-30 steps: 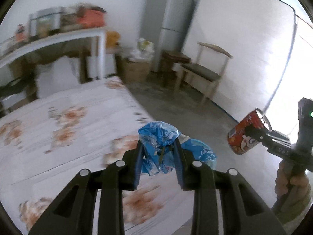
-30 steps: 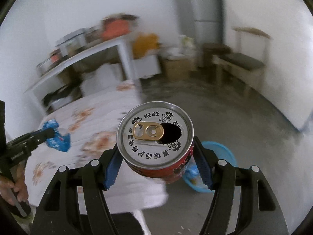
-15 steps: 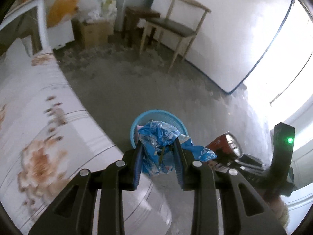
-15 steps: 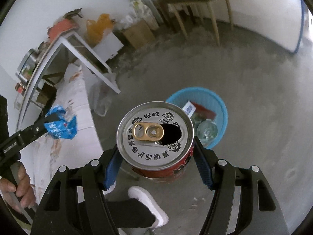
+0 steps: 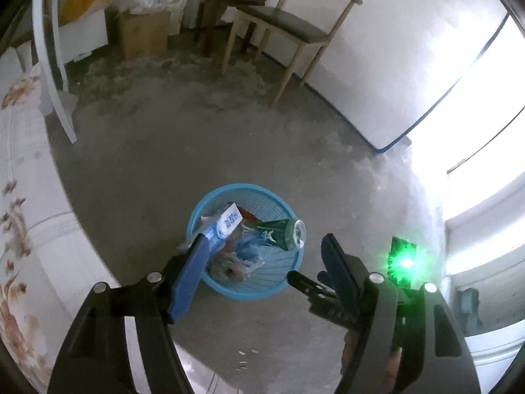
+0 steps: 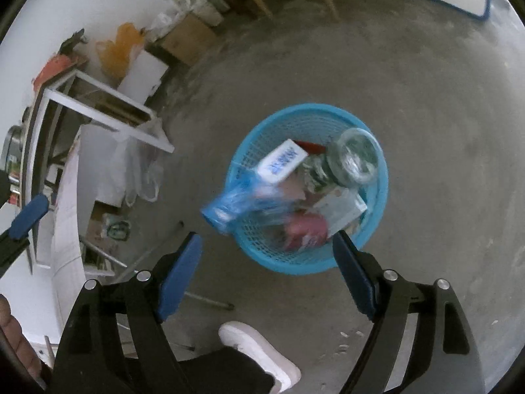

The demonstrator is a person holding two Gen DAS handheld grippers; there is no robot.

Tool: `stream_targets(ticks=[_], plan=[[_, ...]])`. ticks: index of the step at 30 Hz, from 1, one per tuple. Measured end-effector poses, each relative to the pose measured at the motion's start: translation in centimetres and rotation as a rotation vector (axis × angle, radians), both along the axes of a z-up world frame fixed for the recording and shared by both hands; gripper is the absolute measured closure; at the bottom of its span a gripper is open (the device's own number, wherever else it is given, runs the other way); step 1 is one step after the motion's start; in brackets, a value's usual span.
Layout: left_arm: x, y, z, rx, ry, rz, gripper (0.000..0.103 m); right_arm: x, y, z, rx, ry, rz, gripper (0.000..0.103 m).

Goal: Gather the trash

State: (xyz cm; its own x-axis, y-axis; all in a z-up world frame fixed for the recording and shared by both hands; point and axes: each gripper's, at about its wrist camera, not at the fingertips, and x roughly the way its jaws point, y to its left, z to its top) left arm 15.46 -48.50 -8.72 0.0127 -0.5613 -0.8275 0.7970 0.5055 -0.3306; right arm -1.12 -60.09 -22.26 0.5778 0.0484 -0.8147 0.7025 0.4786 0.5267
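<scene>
- Left claw (image 5: 262,256): jaws opening, nothing between them, poised above the blue basket (image 5: 262,290)
- Right claw (image 6: 267,262): jaws opening, empty, over the basket's near rim
- Blue wrapper (image 6: 236,203): blurred, at the basket's left rim
- Red can (image 6: 303,231): blurred, inside the basket among other trash
- Basket stands on the floor (image 6: 426,82)

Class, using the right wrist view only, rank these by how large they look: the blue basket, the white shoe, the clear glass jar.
1. blue basket, clearly largest.
2. white shoe.
3. clear glass jar.
The shoe lies nearer the camera and is partly covered by the trouser leg, so shoe versus jar is unsure.
</scene>
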Motion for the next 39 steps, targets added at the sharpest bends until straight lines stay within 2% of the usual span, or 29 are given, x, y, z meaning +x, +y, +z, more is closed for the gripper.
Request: stream_targets(ticks=[5, 7, 11, 14, 16, 19, 21, 25, 30, 32, 36, 39], plan=[[0.1, 2.8, 2.0, -0.05, -0.047, 0.005, 0.034, -2.2, 0.9, 1.1, -0.032, 0.007, 0.0, 0.025], [-0.1, 3.7, 2.9, -0.064, -0.07, 0.006, 0.034, -1.8, 1.0, 1.8, -0.045, 0.009, -0.008, 0.025], [-0.9, 6.2, 4.9, -0.11, -0.073, -0.003, 0.034, -2.9, 2.4, 4.8, -0.115, -0.041, 0.005, 0.025], [-2.0, 9.8, 7.3, -0.168, -0.095, 0.0, 0.028, -2.8, 4.5, 8.3, -0.213, -0.086, 0.063, 0.024], [-2.6, 12.2, 8.7, -0.2, -0.123, 0.005, 0.021, -2.5, 6.3, 10.9, -0.291, -0.114, 0.111, 0.019], [-4.4, 16.5, 10.3, -0.23, -0.197, 0.034, 0.009, -2.2, 10.0, 15.5, -0.443, -0.16, 0.186, 0.008], [-5.9, 19.9, 11.1, -0.239, -0.253, 0.079, 0.005, -2.2, 12.3, 17.7, -0.535, -0.182, 0.222, 0.007], [-8.7, 24.7, 11.1, -0.193, -0.328, 0.197, 0.005, -2.0, 16.6, 20.2, -0.683, -0.201, 0.279, 0.007], [-10.7, 29.0, 10.3, -0.148, -0.332, 0.357, 0.005, -2.1, 21.4, 21.5, -0.834, -0.177, 0.344, 0.008], [-11.1, 29.9, 10.1, -0.133, -0.333, 0.414, 0.005, -2.7, 22.8, 21.9, -0.87, -0.18, 0.353, 0.008], [-12.3, 31.4, 9.8, -0.075, -0.413, 0.513, 0.005, -3.6, 24.7, 22.7, -0.885, -0.17, 0.357, 0.008], [-13.0, 31.9, 9.7, -0.053, -0.424, 0.531, 0.005, -4.2, 25.3, 23.1, -0.869, -0.154, 0.341, 0.008]])
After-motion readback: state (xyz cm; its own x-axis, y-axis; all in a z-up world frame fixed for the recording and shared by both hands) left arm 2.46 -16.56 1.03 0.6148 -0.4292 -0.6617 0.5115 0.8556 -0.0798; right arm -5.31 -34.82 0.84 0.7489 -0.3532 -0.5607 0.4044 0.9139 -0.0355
